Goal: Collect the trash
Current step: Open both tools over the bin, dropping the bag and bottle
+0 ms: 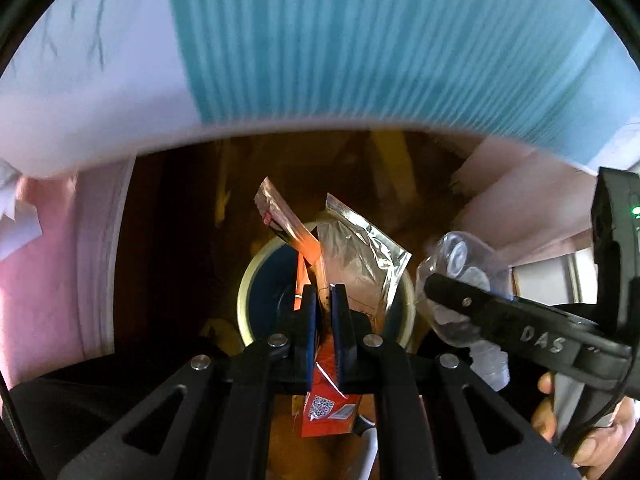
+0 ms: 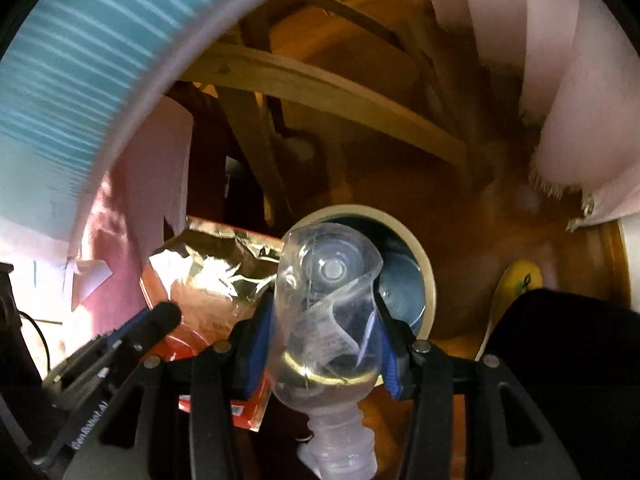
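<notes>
My left gripper (image 1: pixel 324 298) is shut on an orange and silver foil snack wrapper (image 1: pixel 360 256), held above a round bin (image 1: pixel 244 300) with a cream rim and dark blue inside. The wrapper also shows in the right wrist view (image 2: pixel 208 276). My right gripper (image 2: pixel 324 320) is shut on a crushed clear plastic bottle (image 2: pixel 328 304), bottom forward, over the same bin (image 2: pixel 428 276). In the left wrist view the right gripper (image 1: pixel 440 284) and the bottle (image 1: pixel 460 256) are at the right, beside the wrapper.
The bin stands on a brown wooden floor (image 2: pixel 500 232). A bed edge with teal striped cover (image 1: pixel 360 40) and pink sheet (image 1: pixel 48 260) hangs above and left. Wooden slats (image 2: pixel 320 92) lie behind. A yellow object (image 2: pixel 516 280) lies right of the bin.
</notes>
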`<state>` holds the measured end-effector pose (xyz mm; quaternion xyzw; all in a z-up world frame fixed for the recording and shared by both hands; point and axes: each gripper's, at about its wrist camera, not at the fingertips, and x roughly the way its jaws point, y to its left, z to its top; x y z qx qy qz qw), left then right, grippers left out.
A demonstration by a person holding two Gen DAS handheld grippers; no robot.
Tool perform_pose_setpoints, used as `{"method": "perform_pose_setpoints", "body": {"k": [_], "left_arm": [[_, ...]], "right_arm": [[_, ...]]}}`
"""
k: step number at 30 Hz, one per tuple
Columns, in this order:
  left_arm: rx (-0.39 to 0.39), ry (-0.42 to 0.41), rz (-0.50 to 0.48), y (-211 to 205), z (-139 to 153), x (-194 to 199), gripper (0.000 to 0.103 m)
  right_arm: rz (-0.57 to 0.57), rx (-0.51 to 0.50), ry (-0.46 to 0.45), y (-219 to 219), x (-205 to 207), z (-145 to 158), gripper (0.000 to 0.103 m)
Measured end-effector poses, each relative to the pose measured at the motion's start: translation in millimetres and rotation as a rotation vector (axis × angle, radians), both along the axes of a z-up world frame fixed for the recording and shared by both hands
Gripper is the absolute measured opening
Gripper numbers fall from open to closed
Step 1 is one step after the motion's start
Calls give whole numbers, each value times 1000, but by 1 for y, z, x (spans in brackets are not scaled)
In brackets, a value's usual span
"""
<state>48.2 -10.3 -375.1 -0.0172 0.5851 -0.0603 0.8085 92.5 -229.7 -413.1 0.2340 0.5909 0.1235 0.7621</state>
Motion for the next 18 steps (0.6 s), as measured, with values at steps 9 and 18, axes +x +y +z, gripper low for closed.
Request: {"method": "perform_pose_setpoints", "body": {"k": [9,18], "left_arm": [[3,70,78,16,-19,13,27],[26,74,154,33,-20,15,70]], "right_arm": [[26,-17,4,18,12,-9,68],[50,-55,17,29,15,-17,69]]}}
